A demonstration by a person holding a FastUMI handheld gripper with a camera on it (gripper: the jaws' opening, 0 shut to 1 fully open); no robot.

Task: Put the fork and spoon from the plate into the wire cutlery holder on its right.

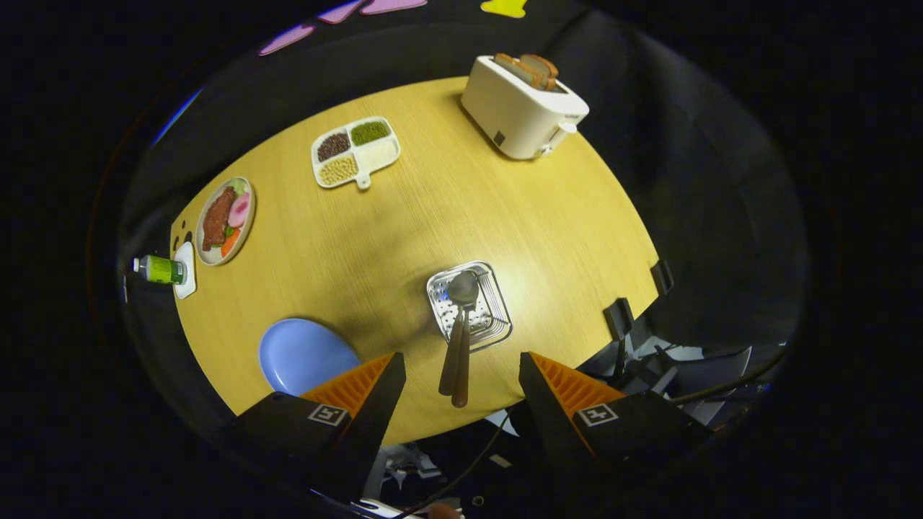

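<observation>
the claw [461, 375] hangs high over the desk [404, 238], its two orange-ribbed fingers [360, 386] spread wide apart and gripping nothing. right between them and just ahead, two brown wooden handles rise up toward the camera. both belong to cutlery standing in the wire holder [470, 305]. the spoon [461, 317] is plain to see, its shiny bowl resting down inside the holder and its handle leaning out over the near rim. the second handle lies tight against it; that's the fork [450, 357], though its head is hidden behind the spoon and i can't make out the tines. the two handles are touching or nearly so along their length.

the blue plate [303, 355] sits to the left of the holder, just beyond the left finger, and its surface is bare. plate and holder are near each other but apart.

farther out across the desk, a white divided tray [356, 153] carries beans or grains in separate compartments: dark, green, pale and one white. left of it, a small plate of food [225, 220] with meat and vegetables. beside that, at the desk's far left edge, a green bottle [161, 269] lies on its side. at the far side stands a white toaster [523, 104] with bread slices poking from its slots.
</observation>
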